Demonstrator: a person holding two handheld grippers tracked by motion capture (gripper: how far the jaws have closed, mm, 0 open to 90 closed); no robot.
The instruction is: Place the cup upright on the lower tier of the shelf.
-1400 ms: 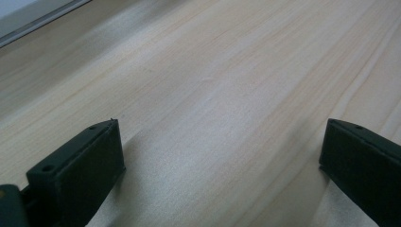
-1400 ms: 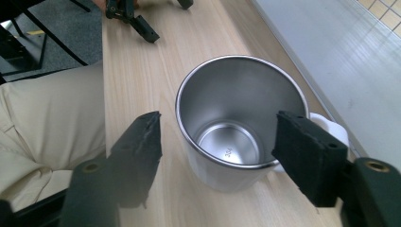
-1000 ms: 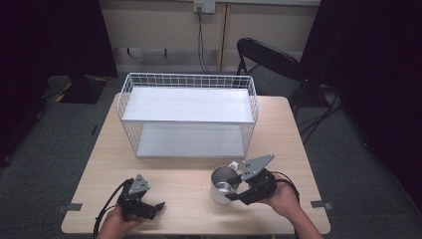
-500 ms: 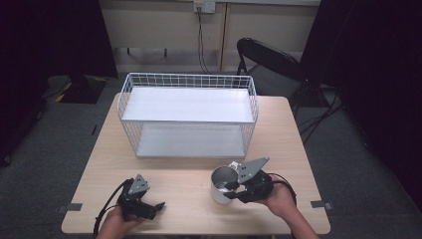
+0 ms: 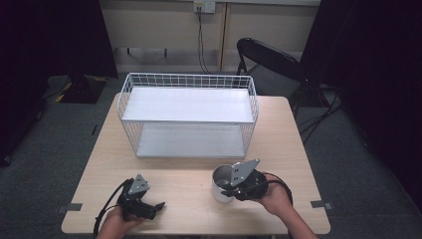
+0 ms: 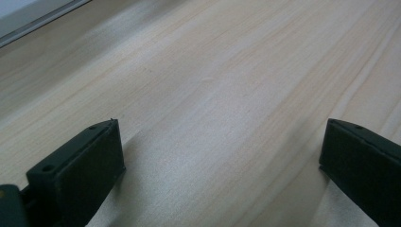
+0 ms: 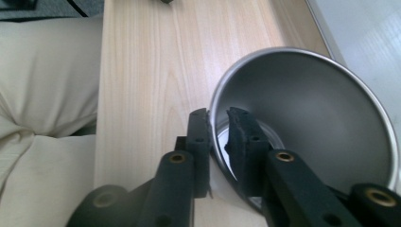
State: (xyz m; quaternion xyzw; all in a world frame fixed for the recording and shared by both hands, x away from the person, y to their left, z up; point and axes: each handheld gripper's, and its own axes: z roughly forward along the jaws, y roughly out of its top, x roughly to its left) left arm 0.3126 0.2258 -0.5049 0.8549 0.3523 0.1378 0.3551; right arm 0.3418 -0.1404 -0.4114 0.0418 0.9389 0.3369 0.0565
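My right hand-held gripper (image 7: pixel 217 125) pinches the near wall of a steel cup (image 7: pixel 312 123) at its rim, one jaw outside and one inside, the jaws drawn nearly together with only the thin metal between them. In the high view the cup (image 5: pixel 222 182) stands upright on the wooden surface (image 5: pixel 288 134), at the right front, well apart from the white wire rack (image 5: pixel 188 112) that sits across the back. Its mouth faces up and the bowl looks empty.

My left hand-held gripper (image 6: pixel 217 156) rests low at the left front of the surface, jaws spread wide, with nothing but bare wood between them; in the high view it (image 5: pixel 158 205) lies in my left hand (image 5: pixel 115 225), away from the cup.

By its look, the cup is thin-walled, rigid and light, so it should lift easily and will not give under the pads. The polished metal is likely slick, and a hold on one side of the rim puts the weight off to one side, so I would expect it to swing or tilt if the pinch slackens. The rim, where the wall is stiffest, seems the sound place to hold; the smooth round body offers the jaws little purchase. It should not break if it drops, though it may dent, roll and clatter.
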